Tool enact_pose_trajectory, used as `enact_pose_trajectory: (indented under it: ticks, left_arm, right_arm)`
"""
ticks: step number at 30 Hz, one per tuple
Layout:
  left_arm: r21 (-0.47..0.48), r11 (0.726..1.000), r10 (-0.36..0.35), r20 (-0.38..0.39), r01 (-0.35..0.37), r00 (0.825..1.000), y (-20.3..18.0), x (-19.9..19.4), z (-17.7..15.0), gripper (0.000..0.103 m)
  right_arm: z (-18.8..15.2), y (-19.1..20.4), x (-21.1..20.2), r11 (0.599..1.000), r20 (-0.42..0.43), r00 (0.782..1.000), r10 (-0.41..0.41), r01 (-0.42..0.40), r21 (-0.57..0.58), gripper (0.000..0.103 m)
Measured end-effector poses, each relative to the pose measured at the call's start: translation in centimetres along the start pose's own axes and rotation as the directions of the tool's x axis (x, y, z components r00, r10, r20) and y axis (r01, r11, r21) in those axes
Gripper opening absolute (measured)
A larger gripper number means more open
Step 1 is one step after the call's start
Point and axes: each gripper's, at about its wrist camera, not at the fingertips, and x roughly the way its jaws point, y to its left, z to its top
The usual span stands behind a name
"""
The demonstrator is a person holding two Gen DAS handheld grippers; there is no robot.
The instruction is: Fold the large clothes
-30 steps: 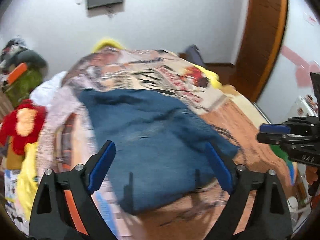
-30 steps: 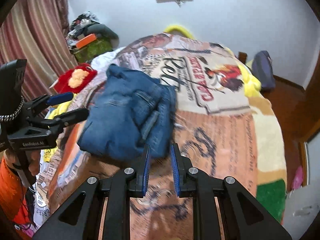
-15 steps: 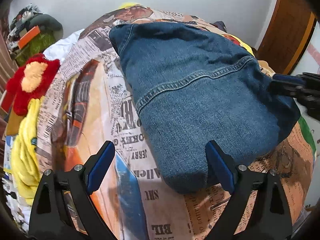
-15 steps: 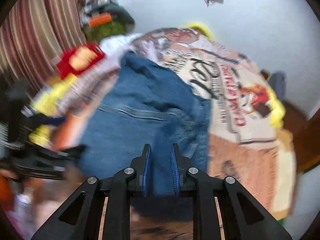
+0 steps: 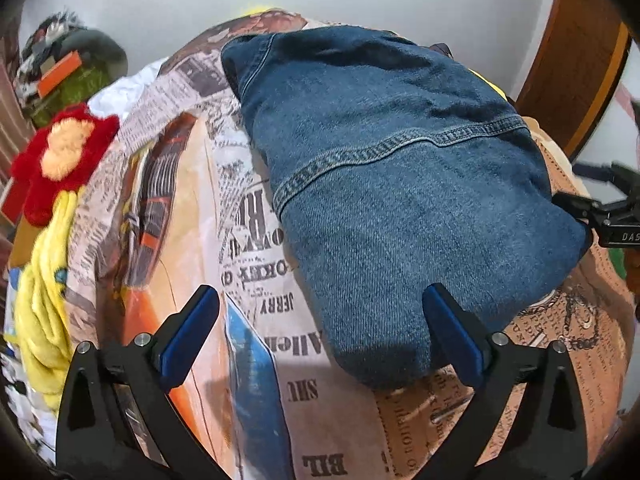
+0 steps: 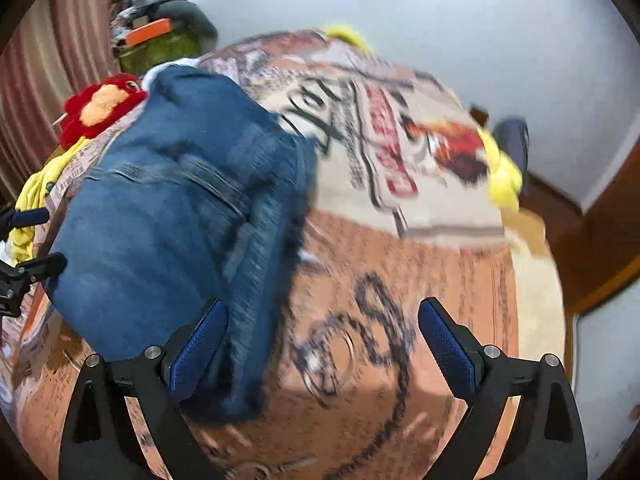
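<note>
A folded blue denim garment (image 5: pixel 400 200) lies on the bed's printed blanket (image 5: pixel 256 208). My left gripper (image 5: pixel 324 336) hangs low over its near corner. The jaws are still opening wide; that corner lies between them beside the right finger (image 5: pixel 452 332), and no pad presses on it. In the blurred right wrist view the denim (image 6: pixel 172 220) fills the left half. My right gripper (image 6: pixel 324 344) is also opening, with the garment's near edge just inside its left finger (image 6: pixel 200 344), unpinched. Each gripper shows at the other view's edge: right gripper (image 5: pixel 588 186), left gripper (image 6: pixel 32 240).
A red and orange plush toy (image 5: pixel 60 156) and yellow cloth (image 5: pixel 40 300) lie along the bed's left side, below a green pile (image 5: pixel 76 76). A wooden door frame (image 5: pixel 580 60) stands at the right. A dark bag (image 6: pixel 512 140) sits on the floor beyond the bed.
Both grippers have come down close to the denim, which now fills the views. The right gripper's jaws have gone from shut to wide apart. The left jaws have spread slightly.
</note>
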Motion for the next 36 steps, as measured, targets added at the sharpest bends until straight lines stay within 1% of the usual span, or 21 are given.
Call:
enact_pose_trajectory:
  ticks: [2, 4, 5, 7, 9, 13, 16, 18, 21, 23, 26, 28, 29, 31, 32, 34, 36]
  left_arm:
    - [-0.013, 1.000, -0.007, -0.007, 0.007, 1.000, 0.4, -0.3, -0.1, 0.103]
    - [-0.012, 1.000, -0.011, -0.014, 0.011, 1.000, 0.8, -0.9, -0.2, 0.103]
    - [-0.008, 1.000, -0.001, -0.012, 0.001, 1.000, 0.9, -1.2, -0.1, 0.103]
    - [0.006, 0.999, 0.049, 0.009, -0.049, 0.999, 1.1, -2.0, 0.1, 0.103]
    - [0.017, 0.997, 0.077, 0.039, -0.078, 0.996, 1.4, -2.9, 0.8, 0.103]
    - [0.009, 0.997, 0.074, 0.077, -0.075, 0.994, 2.1, -3.6, 2.8, 0.103]
    - [-0.004, 0.999, 0.046, 0.084, -0.045, 0.995, 2.5, -3.2, 4.6, 0.103]
    - [-0.001, 1.000, 0.026, 0.077, -0.026, 0.997, 2.5, -2.1, 5.9, 0.103]
    - [0.002, 1.000, 0.011, 0.060, -0.011, 0.998, 2.1, -0.4, 6.9, 0.103]
    - [0.002, 1.000, 0.001, 0.035, -0.001, 0.999, 1.7, 1.4, 7.8, 0.103]
    - [0.021, 1.000, 0.013, 0.012, -0.013, 1.000, 1.2, 3.8, 9.0, 0.103]
    - [0.017, 1.000, 0.012, 0.018, -0.012, 1.000, 1.2, 4.9, 10.4, 0.103]
    - [0.012, 1.000, 0.005, 0.020, -0.005, 1.000, 1.2, 5.4, 11.1, 0.103]
    - [-0.001, 1.000, -0.006, 0.032, 0.006, 0.999, 1.4, 6.2, 12.6, 0.103]
    - [-0.005, 1.000, -0.002, 0.038, 0.003, 0.999, 1.5, 6.8, 13.5, 0.103]
    - [-0.005, 1.000, 0.029, 0.045, -0.029, 0.999, 1.8, 7.7, 14.9, 0.103]
    - [-0.014, 0.996, 0.085, 0.066, -0.084, 0.994, 2.2, 8.4, 16.1, 0.103]
  right_arm:
    - [-0.4, -1.2, 0.2, 0.999, -0.035, 0.999, -0.023, 0.024, 0.026, 0.094]
    - [-0.7, -2.3, -0.1, 0.998, -0.040, 0.999, -0.015, 0.018, 0.061, 0.094]
    - [-0.8, -2.8, -0.6, 0.997, -0.036, 0.999, 0.007, -0.004, 0.079, 0.094]
    - [-0.6, -3.3, -1.7, 0.993, -0.018, 0.998, 0.052, -0.050, 0.103, 0.094]
    - [0.2, -3.3, -3.1, 0.989, 0.021, 0.995, 0.096, -0.098, 0.115, 0.094]
    - [2.7, -1.4, -5.0, 0.977, 0.086, 0.979, 0.183, -0.191, 0.096, 0.094]
    - [4.7, 0.0, -4.8, 0.968, 0.098, 0.968, 0.231, -0.239, 0.080, 0.094]
    - [6.1, 1.3, -3.9, 0.963, 0.085, 0.963, 0.255, -0.261, 0.066, 0.094]
    - [7.7, 2.5, -1.7, 0.958, 0.041, 0.959, 0.280, -0.282, 0.049, 0.094]
    - [8.3, 2.7, 0.1, 0.956, 0.007, 0.958, 0.288, -0.288, 0.052, 0.094]
    - [9.3, 2.3, 3.4, 0.950, -0.056, 0.951, 0.303, -0.297, 0.092, 0.094]
    - [10.0, 1.2, 5.3, 0.937, -0.077, 0.941, 0.330, -0.316, 0.150, 0.094]
    - [10.3, 0.6, 6.1, 0.923, -0.083, 0.930, 0.358, -0.339, 0.182, 0.094]
    - [10.9, -0.7, 7.6, 0.884, -0.094, 0.901, 0.424, -0.389, 0.259, 0.094]
    - [11.2, -1.1, 8.2, 0.877, -0.100, 0.897, 0.432, -0.391, 0.280, 0.094]
    - [11.9, -1.2, 9.0, 0.884, -0.110, 0.899, 0.425, -0.386, 0.262, 0.094]
    - [12.7, -1.0, 9.0, 0.902, -0.103, 0.911, 0.400, -0.371, 0.222, 0.094]
